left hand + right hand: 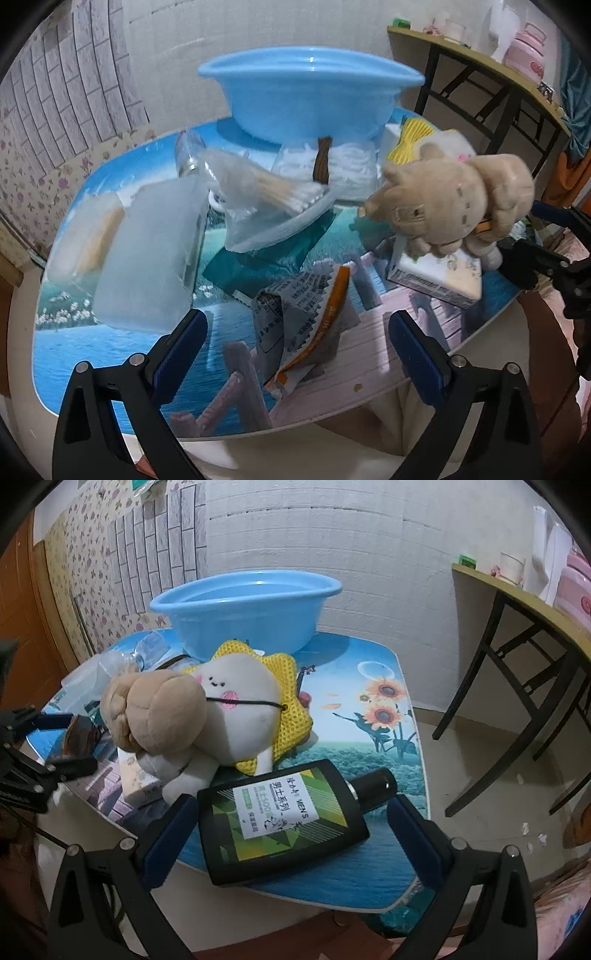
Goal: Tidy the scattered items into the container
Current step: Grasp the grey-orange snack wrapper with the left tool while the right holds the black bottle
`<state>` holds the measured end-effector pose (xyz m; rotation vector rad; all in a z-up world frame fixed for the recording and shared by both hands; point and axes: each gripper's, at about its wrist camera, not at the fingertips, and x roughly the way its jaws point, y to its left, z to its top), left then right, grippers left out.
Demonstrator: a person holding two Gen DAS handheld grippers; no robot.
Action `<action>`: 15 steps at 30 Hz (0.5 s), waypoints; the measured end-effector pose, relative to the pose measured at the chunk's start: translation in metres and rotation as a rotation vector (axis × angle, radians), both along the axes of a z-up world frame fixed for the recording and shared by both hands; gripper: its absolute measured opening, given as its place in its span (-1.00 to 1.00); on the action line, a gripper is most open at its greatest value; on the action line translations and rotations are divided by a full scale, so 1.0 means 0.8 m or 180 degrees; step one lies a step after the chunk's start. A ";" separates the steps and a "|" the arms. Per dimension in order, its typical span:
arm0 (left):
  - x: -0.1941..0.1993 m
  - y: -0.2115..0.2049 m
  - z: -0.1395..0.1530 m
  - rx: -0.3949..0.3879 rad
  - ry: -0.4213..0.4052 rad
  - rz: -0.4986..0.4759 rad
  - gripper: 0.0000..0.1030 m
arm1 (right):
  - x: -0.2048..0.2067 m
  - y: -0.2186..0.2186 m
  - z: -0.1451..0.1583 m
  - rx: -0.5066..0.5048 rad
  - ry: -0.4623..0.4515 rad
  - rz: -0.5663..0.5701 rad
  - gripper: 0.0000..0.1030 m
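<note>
A light blue basin point(306, 92) stands at the back of the printed table; it also shows in the right wrist view point(243, 609). My left gripper point(297, 347) is open, its fingers either side of a crumpled grey and orange wrapper point(306, 325) on the table. My right gripper point(288, 830) is open around a flat black bottle point(280, 823) with a green and white label, lying at the front edge. A beige plush toy point(159, 709) lies on a white and yellow plush point(251, 701).
In the left wrist view there are a frosted plastic box point(147, 251), a bag of cotton swabs point(266, 192), a glass jar point(188, 155), a tissue pack point(439, 273) and a bag of white sticks point(332, 162). A folding table point(517, 602) stands at the right.
</note>
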<state>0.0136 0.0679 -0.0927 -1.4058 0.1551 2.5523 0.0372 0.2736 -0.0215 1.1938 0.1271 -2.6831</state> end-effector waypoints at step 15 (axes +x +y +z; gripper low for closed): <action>0.004 -0.002 0.004 0.0054 0.0147 -0.0097 0.25 | -0.009 -0.002 -0.022 -0.0020 -0.0130 0.0096 1.00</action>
